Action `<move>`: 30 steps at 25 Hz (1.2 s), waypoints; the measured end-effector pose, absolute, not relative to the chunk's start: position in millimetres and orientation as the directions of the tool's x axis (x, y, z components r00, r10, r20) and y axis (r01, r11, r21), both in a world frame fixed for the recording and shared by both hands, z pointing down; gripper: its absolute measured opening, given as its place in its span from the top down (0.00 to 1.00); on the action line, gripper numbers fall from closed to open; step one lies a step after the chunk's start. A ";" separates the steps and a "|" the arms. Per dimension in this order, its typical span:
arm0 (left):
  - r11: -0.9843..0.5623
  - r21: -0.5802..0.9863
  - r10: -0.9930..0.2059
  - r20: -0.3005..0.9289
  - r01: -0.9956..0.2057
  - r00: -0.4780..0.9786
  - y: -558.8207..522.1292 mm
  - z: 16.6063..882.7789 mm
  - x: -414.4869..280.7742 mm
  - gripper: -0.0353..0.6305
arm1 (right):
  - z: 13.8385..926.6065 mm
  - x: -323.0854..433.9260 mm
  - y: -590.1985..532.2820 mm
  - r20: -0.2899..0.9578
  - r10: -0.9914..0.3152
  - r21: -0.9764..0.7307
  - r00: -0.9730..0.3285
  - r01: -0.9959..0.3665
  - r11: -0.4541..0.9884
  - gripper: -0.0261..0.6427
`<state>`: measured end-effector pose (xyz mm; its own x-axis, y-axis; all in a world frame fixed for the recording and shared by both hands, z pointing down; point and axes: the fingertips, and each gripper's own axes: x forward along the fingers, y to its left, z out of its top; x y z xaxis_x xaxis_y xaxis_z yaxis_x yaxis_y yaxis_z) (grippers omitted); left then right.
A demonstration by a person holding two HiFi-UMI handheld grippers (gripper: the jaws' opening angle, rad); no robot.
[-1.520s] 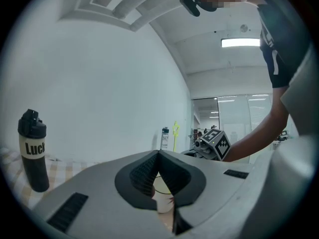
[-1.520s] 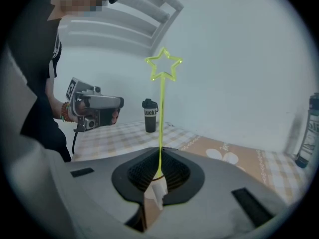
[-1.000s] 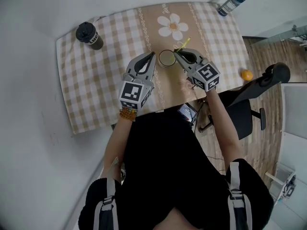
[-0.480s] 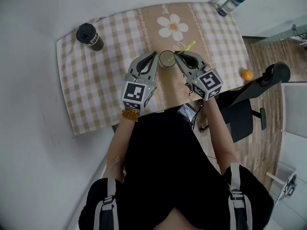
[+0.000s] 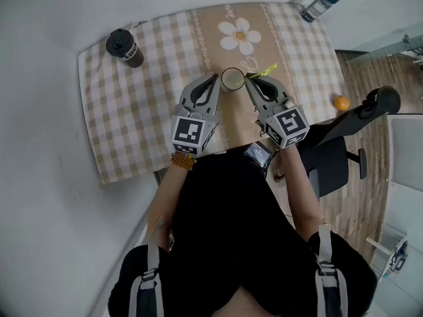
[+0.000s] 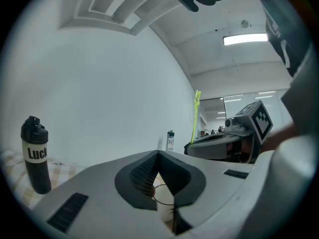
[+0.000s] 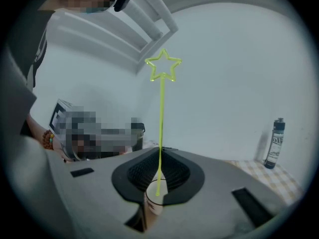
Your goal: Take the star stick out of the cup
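Note:
A cream paper cup (image 5: 232, 79) stands on the checked tablecloth (image 5: 152, 111) near the table's front edge. My left gripper (image 5: 215, 78) (image 6: 158, 156) points level, and its jaws are closed on the cup's left rim. My right gripper (image 5: 250, 78) (image 7: 159, 157) is shut on a thin yellow-green star stick (image 7: 161, 123) (image 5: 268, 69) (image 6: 195, 114). The stick stands upright with its star on top. Its lower end hangs just above the cup's mouth (image 7: 155, 203), between the pads.
A black bottle (image 5: 123, 47) (image 6: 35, 156) stands at the table's far left corner, and a clear bottle with a dark cap (image 5: 319, 4) (image 7: 273, 143) at the far right corner. An orange (image 5: 340, 102) lies on the wooden floor beside a black office chair (image 5: 344, 150).
My right gripper has risen with the star stick and drawn it up out of the cup. The star has shifted to the right. My left gripper has stayed at the cup.

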<state>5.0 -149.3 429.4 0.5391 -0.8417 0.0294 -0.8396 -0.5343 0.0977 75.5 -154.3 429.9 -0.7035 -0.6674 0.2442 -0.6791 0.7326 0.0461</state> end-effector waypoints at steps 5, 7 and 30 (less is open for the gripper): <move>-0.529 0.097 -0.845 0.030 -0.843 0.533 -147.2 431.5 5.2 0.94 | 429.0 78.7 -154.3 0.236 -0.676 0.045 -0.698 -0.687 0.725 0.93; -0.528 0.097 -0.846 0.029 -0.844 0.533 -147.0 431.3 5.4 0.94 | 429.8 79.0 -155.4 0.237 -0.677 0.041 -0.697 -0.689 0.723 0.93; -0.522 0.105 -0.849 0.029 -0.846 0.528 -147.5 433.9 6.0 0.94 | 430.8 78.1 -158.3 0.235 -0.674 0.029 -0.701 -0.688 0.725 0.93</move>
<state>6.0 -147.5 433.9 0.5275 -0.8490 0.0288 -0.8463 -0.5223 0.1051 78.1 -158.3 430.8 -0.7005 -0.6738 0.2349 -0.6878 0.7253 0.0293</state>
